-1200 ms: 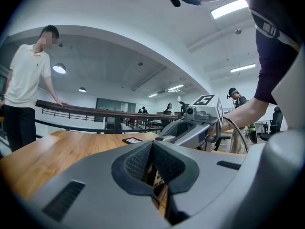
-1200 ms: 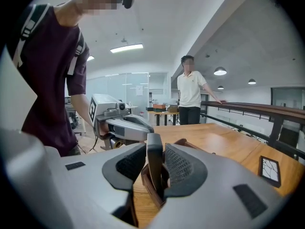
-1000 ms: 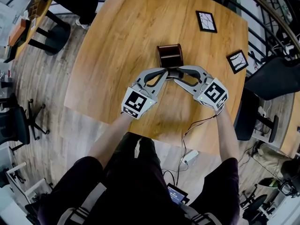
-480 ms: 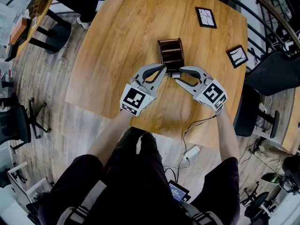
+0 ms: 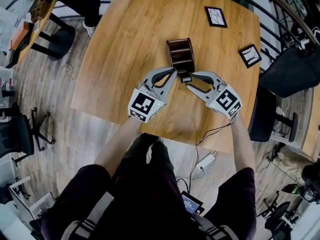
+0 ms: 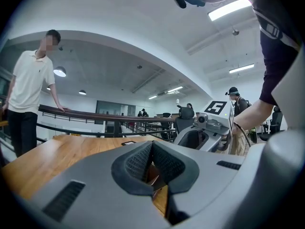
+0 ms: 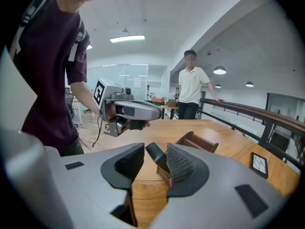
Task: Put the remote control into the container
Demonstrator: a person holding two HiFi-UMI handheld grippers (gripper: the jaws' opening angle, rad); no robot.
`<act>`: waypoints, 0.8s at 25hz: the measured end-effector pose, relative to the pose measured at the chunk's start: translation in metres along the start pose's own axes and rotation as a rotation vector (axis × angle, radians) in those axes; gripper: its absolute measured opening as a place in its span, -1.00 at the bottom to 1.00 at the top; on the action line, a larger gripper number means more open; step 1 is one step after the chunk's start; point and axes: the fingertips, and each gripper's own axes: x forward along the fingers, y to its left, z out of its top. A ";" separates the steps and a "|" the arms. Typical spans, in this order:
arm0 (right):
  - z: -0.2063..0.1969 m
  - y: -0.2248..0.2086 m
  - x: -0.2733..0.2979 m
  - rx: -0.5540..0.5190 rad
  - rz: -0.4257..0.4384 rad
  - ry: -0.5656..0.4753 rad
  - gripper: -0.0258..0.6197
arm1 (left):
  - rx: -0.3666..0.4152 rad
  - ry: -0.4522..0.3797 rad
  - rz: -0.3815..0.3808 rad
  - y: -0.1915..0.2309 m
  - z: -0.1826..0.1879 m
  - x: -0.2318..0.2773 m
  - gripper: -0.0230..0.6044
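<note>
The container, a dark brown wooden box with dividers, stands on the round wooden table. In the head view, the black remote control is at the box's near end. My right gripper is shut on it. In the right gripper view the remote fills the gap between the pads, tilted, with its lower end at the near wall of the container. My left gripper is shut and holds nothing, its tip just left of the remote. In its own view the left gripper shows pads nearly touching.
Two small black-framed pictures lie on the table's far right. A person stands by a railing beyond the table. A cable runs off the table's near edge to the floor. Office chairs stand around.
Both grippers and the remote have edged slightly toward the container's near end. The jaws look unchanged.
</note>
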 end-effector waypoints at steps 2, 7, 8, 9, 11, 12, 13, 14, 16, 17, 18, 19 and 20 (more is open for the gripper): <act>0.005 0.004 -0.005 0.002 -0.009 -0.008 -0.49 | 0.000 -0.003 0.000 -0.004 0.003 -0.003 -0.89; 0.030 0.013 -0.026 -0.018 -0.060 -0.039 -0.49 | 0.015 -0.014 -0.014 -0.019 0.024 -0.011 -0.89; 0.040 0.016 -0.032 -0.007 -0.083 -0.057 -0.49 | 0.021 -0.022 -0.016 -0.022 0.033 -0.014 -0.89; 0.051 0.017 -0.038 0.006 -0.112 -0.081 -0.49 | 0.027 -0.033 -0.018 -0.025 0.044 -0.018 -0.89; 0.075 0.019 -0.055 0.034 -0.194 -0.137 -0.49 | 0.039 -0.052 -0.018 -0.031 0.067 -0.028 -0.89; 0.087 0.021 -0.065 0.050 -0.246 -0.167 -0.49 | 0.043 -0.063 -0.018 -0.034 0.079 -0.033 -0.89; 0.098 0.022 -0.075 0.067 -0.304 -0.200 -0.49 | 0.048 -0.075 -0.018 -0.039 0.090 -0.038 -0.89; 0.109 0.025 -0.085 0.085 -0.363 -0.233 -0.49 | 0.057 -0.088 -0.019 -0.043 0.102 -0.043 -0.89; 0.132 0.032 -0.102 0.115 -0.476 -0.294 -0.49 | 0.079 -0.111 -0.025 -0.052 0.125 -0.052 -0.89; 0.144 0.038 -0.108 0.124 -0.526 -0.321 -0.49 | 0.085 -0.116 -0.030 -0.056 0.135 -0.058 -0.89; 0.155 0.045 -0.113 0.132 -0.568 -0.346 -0.49 | 0.087 -0.121 -0.035 -0.061 0.143 -0.064 -0.89; 0.164 0.053 -0.117 0.141 -0.600 -0.371 -0.49 | 0.091 -0.128 -0.043 -0.067 0.149 -0.070 -0.89; 0.171 0.062 -0.120 0.152 -0.625 -0.397 -0.51 | 0.100 -0.136 -0.052 -0.074 0.155 -0.076 -0.89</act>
